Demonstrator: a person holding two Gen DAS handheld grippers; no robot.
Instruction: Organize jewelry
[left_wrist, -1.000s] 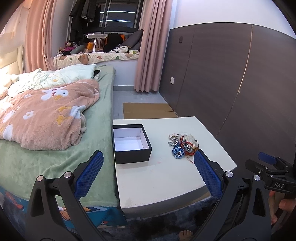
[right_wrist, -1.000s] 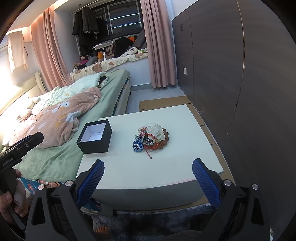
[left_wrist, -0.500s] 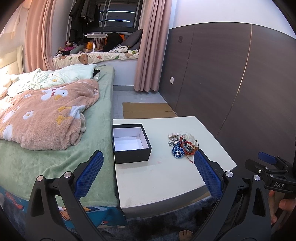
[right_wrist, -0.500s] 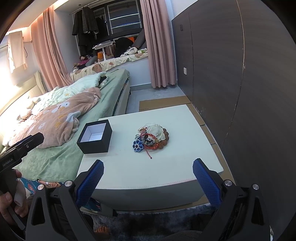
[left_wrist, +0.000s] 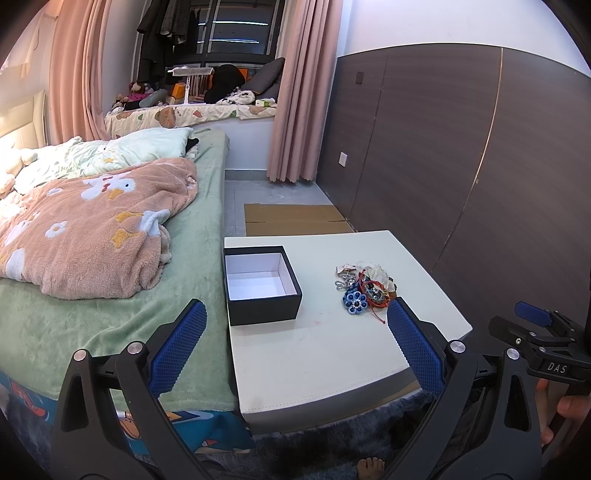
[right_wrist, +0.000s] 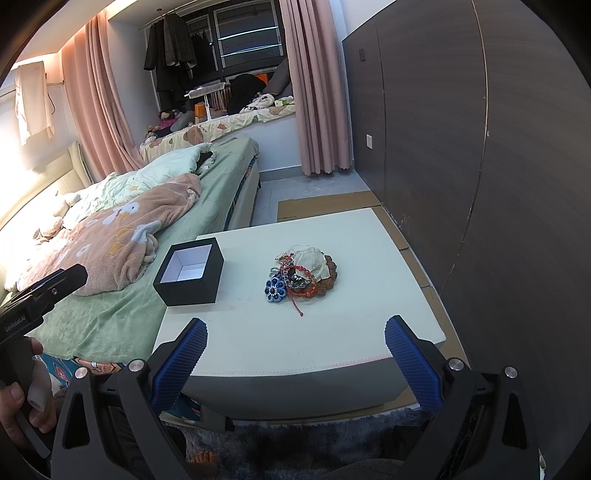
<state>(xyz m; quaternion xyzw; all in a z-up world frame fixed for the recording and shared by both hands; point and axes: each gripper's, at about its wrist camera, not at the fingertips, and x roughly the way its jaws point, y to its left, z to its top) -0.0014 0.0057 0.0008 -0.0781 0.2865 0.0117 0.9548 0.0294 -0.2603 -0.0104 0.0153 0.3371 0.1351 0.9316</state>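
Bedding fills the left of both views: a green bed (left_wrist: 110, 314) with a pink patterned blanket (left_wrist: 88, 240) heaped on it, its far end lost in glare near the headboard. Just right of the bed stands the white surface (left_wrist: 332, 350), its near edge partly hidden behind the finger frames.

Black box (left_wrist: 260, 284), lid off, white inside, sits at the left edge of the surface; interior shows nothing in it in either view. Right wrist view gives the same box (right_wrist: 190, 277) seen from its corner.

Jewelry pile (left_wrist: 364, 290) lies right of centre on the surface, well apart from the box. Items are tangled and overlapping; individual pieces are hard to separate. Legible: a blue flower piece (right_wrist: 275, 290) at the near left of the pile, red cord loops, a pale crumpled piece on top, a brown scalloped disc underneath. Silver bits at the far left are too small to identify.

Left hand-held gripper (left_wrist: 295, 347): blue pads wide apart, nothing between them, held short of the surface. Its right pad overlaps the near right edge of the pile in view only.

Right hand-held gripper (right_wrist: 295, 363): pads likewise wide apart, holding nothing, near the front edge of the surface.

Each view catches the other tool's handle at its margin, with fingers partly cut off. Dark panelled wall (right_wrist: 498, 184) on the right.
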